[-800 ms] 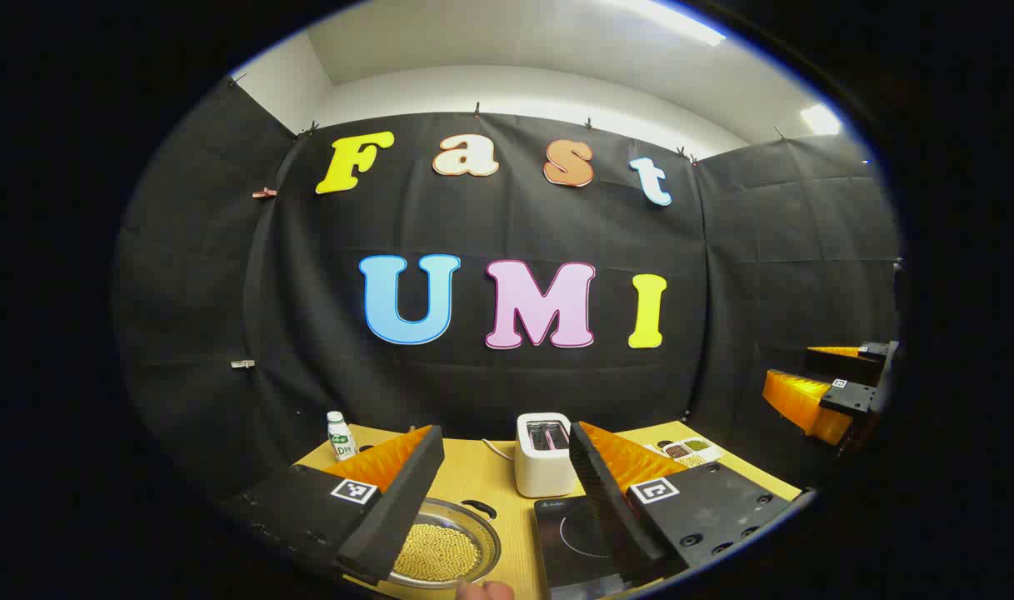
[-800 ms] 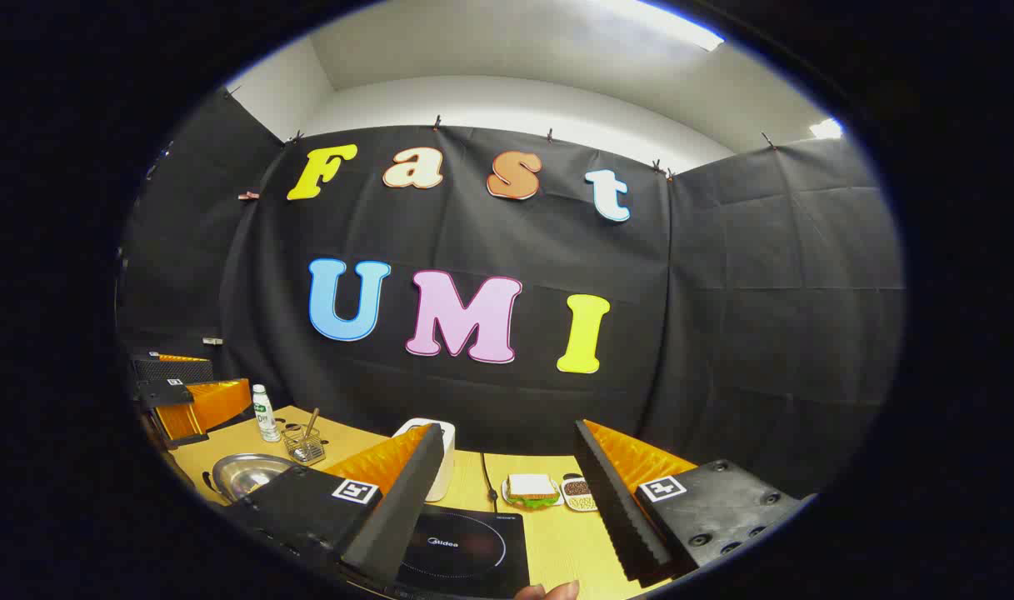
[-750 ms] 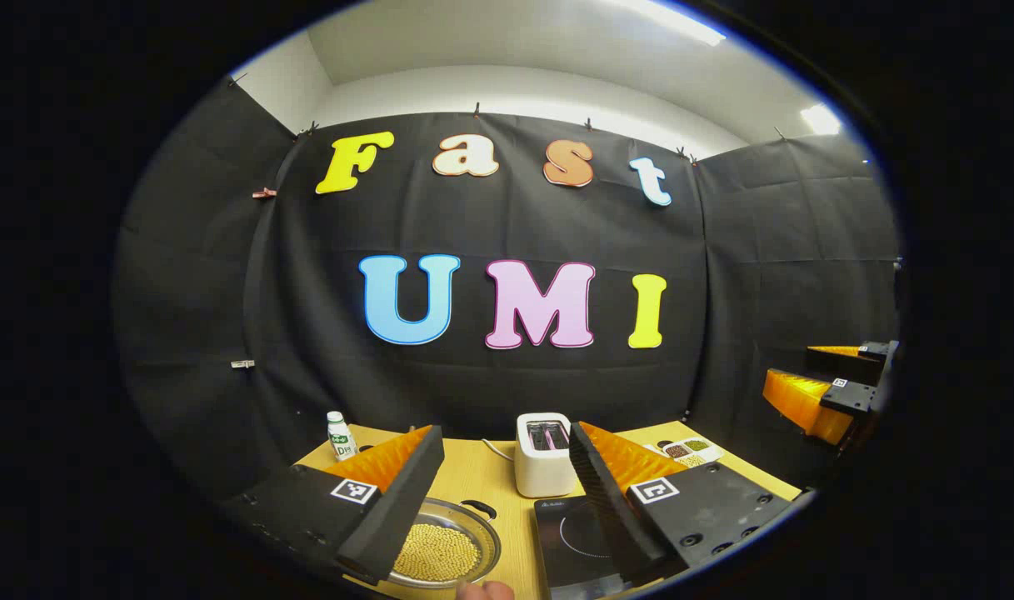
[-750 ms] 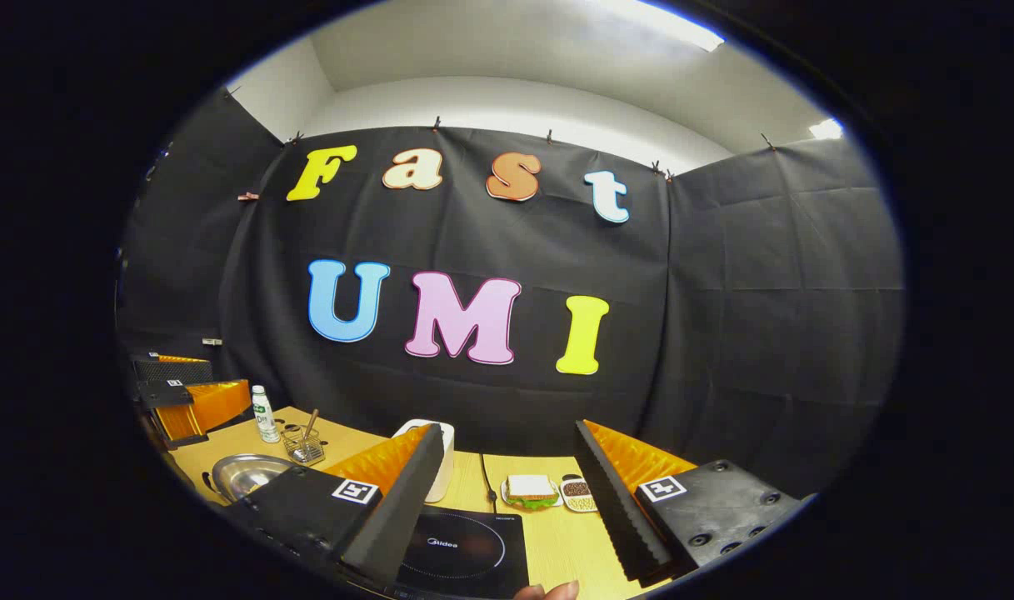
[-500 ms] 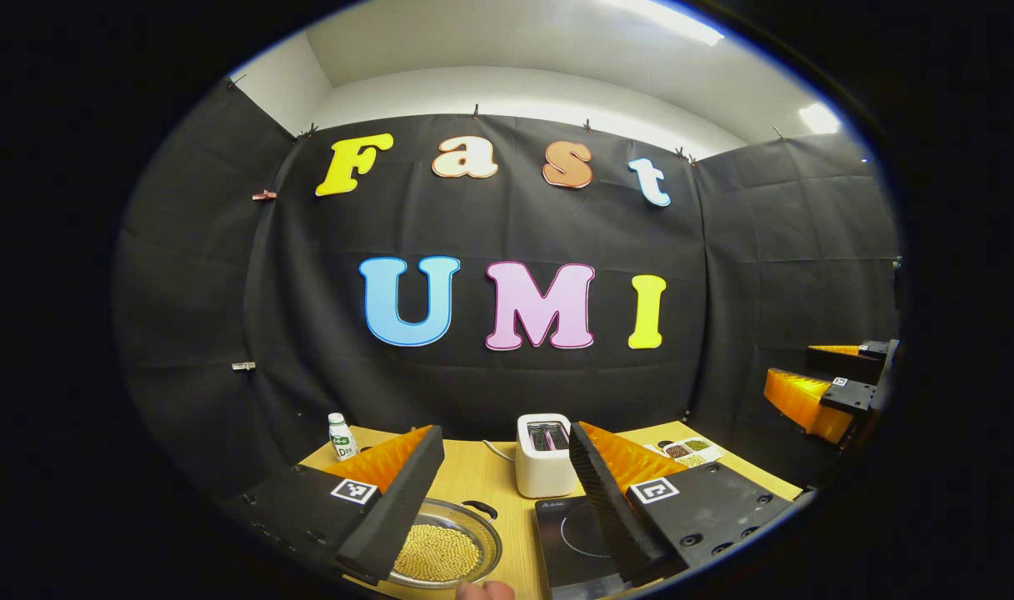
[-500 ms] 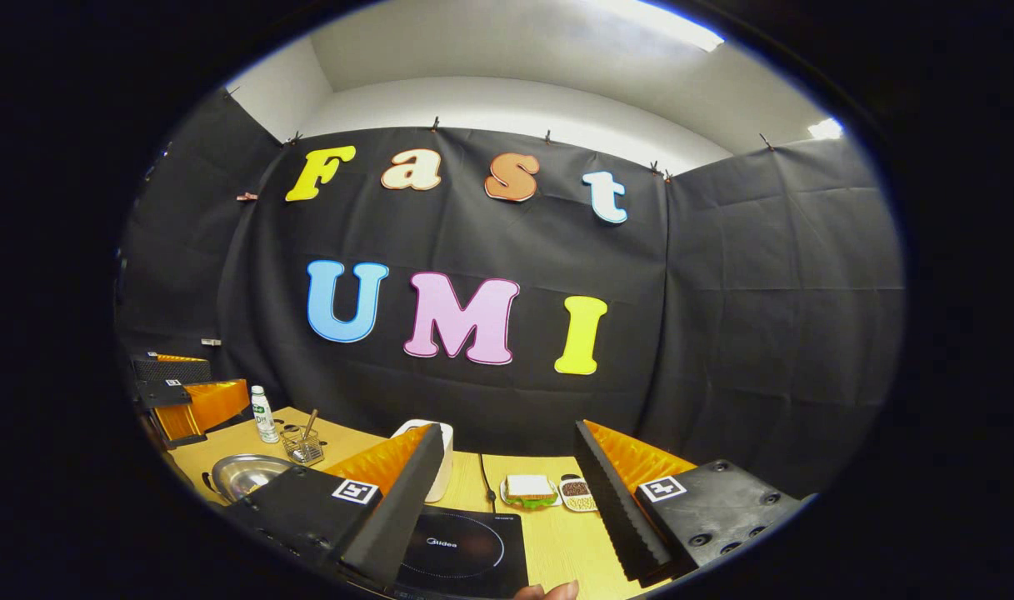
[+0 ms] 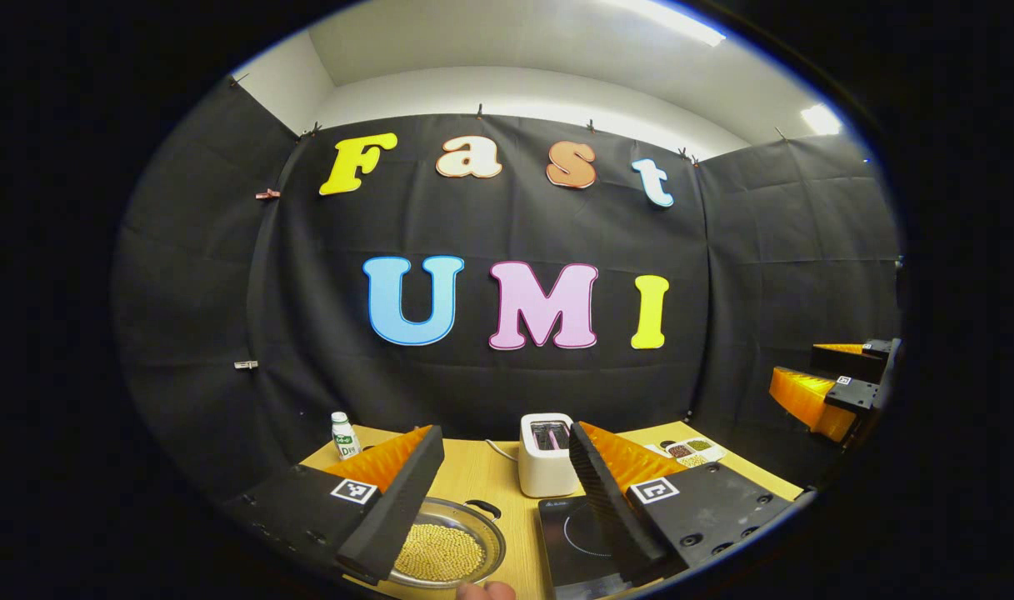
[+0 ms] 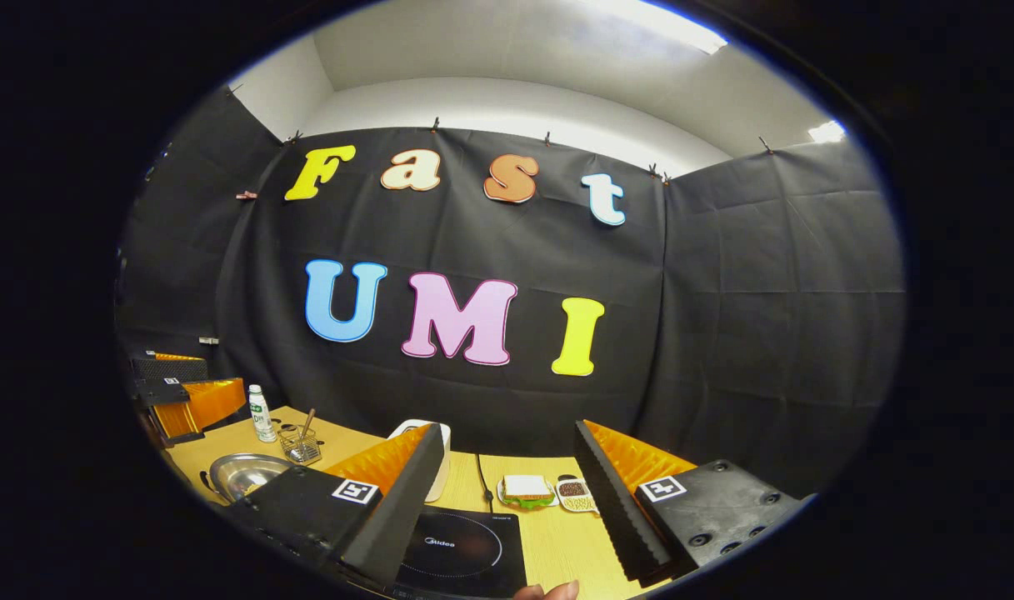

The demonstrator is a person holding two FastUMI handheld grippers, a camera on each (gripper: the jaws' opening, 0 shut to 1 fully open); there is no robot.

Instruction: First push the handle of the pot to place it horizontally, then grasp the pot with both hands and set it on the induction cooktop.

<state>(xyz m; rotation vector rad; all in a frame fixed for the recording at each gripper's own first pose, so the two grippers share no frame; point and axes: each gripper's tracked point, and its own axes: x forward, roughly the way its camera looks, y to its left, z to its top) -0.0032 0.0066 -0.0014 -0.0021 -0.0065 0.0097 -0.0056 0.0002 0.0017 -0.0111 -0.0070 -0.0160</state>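
Left gripper: held above the worktop, fingers wide apart, nothing between them.
Right gripper: also raised, fingers spread apart and empty; it appears too at the far right of the left gripper view.
Pot: shallow metal pot holding yellow grains, resting on the worktop just left of the induction cooktop, a dark handle on its far rim.
Induction cooktop: black, flat, nothing on it, in front of the white toaster.
Other things: small bottle far left; sandwich plate and snack dish to the right.
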